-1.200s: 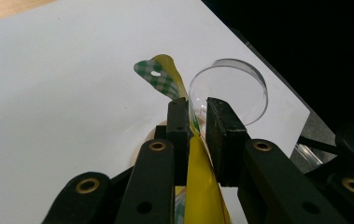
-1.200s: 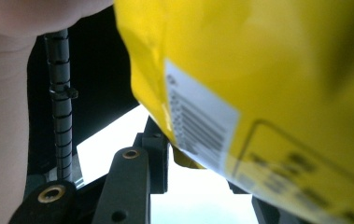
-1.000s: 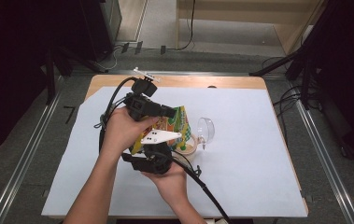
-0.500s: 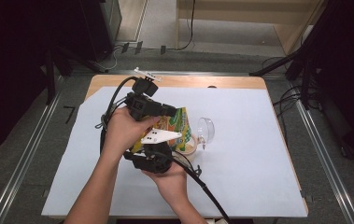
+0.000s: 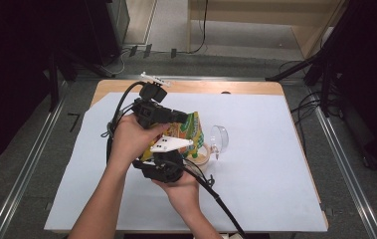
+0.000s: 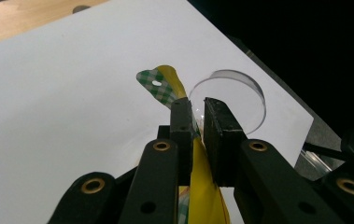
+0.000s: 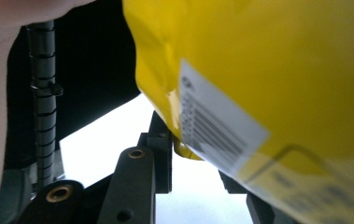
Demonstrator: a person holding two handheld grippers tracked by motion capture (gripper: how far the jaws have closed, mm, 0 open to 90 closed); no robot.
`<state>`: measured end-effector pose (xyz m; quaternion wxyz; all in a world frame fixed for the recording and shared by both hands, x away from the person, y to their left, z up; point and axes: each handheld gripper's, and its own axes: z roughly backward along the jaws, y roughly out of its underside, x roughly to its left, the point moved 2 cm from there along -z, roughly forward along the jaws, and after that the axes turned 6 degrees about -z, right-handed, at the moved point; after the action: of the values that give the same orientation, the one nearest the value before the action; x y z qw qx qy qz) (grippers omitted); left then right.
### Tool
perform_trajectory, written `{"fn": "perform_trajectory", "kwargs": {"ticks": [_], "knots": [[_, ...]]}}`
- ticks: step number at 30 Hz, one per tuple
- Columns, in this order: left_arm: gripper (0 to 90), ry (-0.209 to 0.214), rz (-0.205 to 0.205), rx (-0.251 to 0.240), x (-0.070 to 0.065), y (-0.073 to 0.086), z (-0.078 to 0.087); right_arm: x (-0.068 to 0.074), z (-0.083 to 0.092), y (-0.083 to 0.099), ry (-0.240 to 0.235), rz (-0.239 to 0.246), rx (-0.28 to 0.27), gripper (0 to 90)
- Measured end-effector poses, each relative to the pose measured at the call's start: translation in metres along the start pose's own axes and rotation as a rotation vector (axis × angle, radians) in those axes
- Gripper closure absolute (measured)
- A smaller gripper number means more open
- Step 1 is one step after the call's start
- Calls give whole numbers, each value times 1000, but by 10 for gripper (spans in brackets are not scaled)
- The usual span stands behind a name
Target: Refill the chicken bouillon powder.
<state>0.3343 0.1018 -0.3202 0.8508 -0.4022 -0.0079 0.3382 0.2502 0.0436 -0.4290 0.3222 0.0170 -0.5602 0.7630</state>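
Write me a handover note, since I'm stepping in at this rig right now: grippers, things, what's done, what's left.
Left gripper: shut on the yellow snack bag, pinching its edge below the green-checked top.
Right gripper: its jaws have just been closing on the bag's lower corner by the barcode; the far jaw is hidden, so the grip is unconfirmed.
Things: the bag is held up over the white sheet; a clear plastic lid lies just right of it.
Done: bag lifted, top still sealed.
Left: probably tearing it open.
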Motion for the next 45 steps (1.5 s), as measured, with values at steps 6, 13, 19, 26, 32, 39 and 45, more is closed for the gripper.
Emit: {"fn": "perform_trajectory", "kwargs": {"ticks": [6,13,19,26,32,39,45], "knots": [[825,0,8,-3,4,0,1,0,1,-2,-5,-13,5,709],[824,9,10,7,5,0,-2,0,1,-1,-6,-21,10,708],[824,8,10,19,4,0,-5,0,2,0,-7,-33,13,708],[824,12,2,27,3,-1,-8,-1,3,2,0,-38,11,713],[823,14,3,29,3,-1,-9,-1,3,3,1,-39,9,713],[822,16,0,34,2,-1,-11,-2,3,4,1,-42,7,716],[822,19,-5,34,1,-1,-12,-2,4,5,4,-42,7,722]]}}
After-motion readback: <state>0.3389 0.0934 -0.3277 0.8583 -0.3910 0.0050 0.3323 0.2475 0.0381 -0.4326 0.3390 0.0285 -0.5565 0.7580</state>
